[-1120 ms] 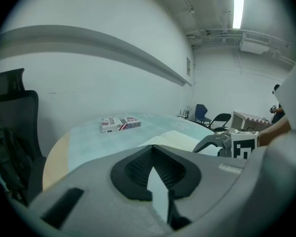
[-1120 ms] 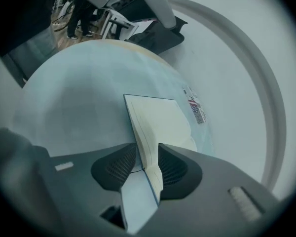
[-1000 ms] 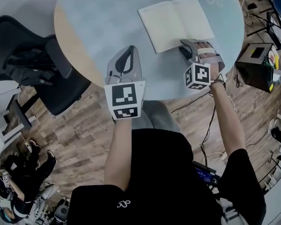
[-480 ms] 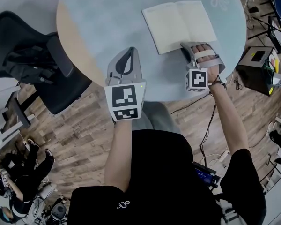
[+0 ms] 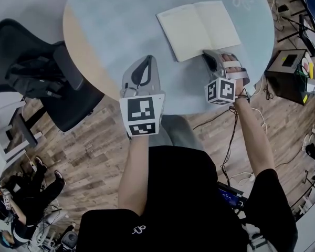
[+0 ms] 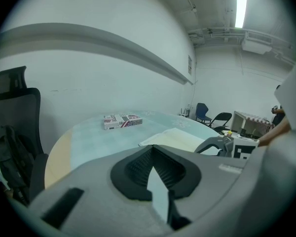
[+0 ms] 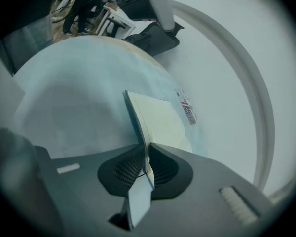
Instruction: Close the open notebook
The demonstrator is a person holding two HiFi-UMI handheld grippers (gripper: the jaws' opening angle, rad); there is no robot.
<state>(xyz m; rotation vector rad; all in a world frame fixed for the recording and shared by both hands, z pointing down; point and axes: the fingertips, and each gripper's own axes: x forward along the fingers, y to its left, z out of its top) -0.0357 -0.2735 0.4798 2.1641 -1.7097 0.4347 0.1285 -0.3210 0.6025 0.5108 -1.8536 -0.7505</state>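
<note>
The open notebook [image 5: 199,28] lies flat with cream pages on the round pale-blue table [image 5: 110,30]. It also shows in the left gripper view [image 6: 175,138] and the right gripper view [image 7: 160,120]. My right gripper [image 5: 207,54] is at the notebook's near right corner. Its jaws are closing, and the thin edge of the right-hand leaf stands between the pads [image 7: 144,149]. My left gripper [image 5: 145,58] hovers over the table's near edge, left of the notebook. It is shut, with nothing in it [image 6: 153,149].
A small printed box [image 6: 122,121] lies at the far side of the table. A black office chair [image 5: 47,72] stands to the left. A black unit [image 5: 289,72] and cables sit on the wooden floor to the right.
The right gripper's jaws have drawn together on the notebook's near right edge, and the hand has rolled slightly. The left gripper and the notebook have stayed put.
</note>
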